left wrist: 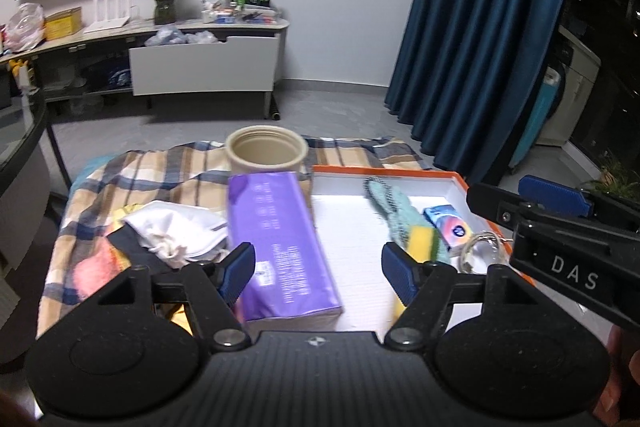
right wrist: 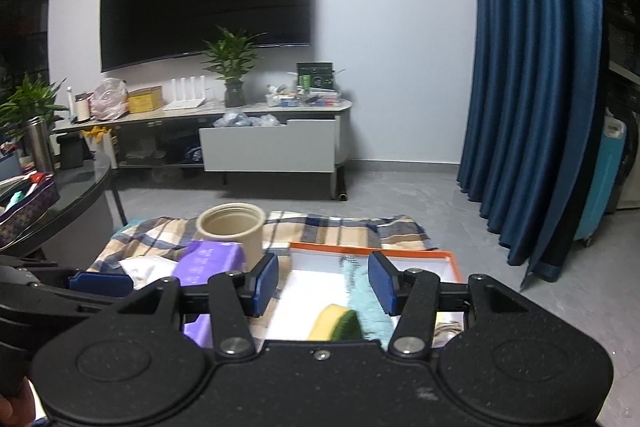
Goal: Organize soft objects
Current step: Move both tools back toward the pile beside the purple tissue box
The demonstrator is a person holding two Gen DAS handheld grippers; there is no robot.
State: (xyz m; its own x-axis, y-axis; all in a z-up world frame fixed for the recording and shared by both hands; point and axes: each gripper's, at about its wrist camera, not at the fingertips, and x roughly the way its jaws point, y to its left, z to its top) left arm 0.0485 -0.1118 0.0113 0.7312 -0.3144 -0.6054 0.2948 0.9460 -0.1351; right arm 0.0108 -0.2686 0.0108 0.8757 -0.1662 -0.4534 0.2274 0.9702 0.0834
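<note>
A purple tissue pack [left wrist: 280, 243] lies along the left side of the white, orange-rimmed box [left wrist: 400, 171] and hides its left rim. My left gripper [left wrist: 318, 275] hovers open above it; the left pad is near the pack's edge and the right pad is well clear. Inside the box are a teal knit cloth [left wrist: 394, 211], a yellow-green sponge [left wrist: 426, 241] and a small blue tissue packet [left wrist: 448, 223]. My right gripper [right wrist: 324, 281] stands open and empty over the teal cloth [right wrist: 364, 299] and the sponge [right wrist: 336, 323]. A white drawstring bag [left wrist: 172, 231] rests on the plaid cloth [left wrist: 160, 171].
A beige open jar [left wrist: 266, 151] stands behind the pack on the plaid cloth. A glass-topped table [right wrist: 80, 187] is at the left. A TV cabinet with an open drawer [right wrist: 268, 147] stands across the floor, and a blue curtain [right wrist: 532, 87] hangs at the right.
</note>
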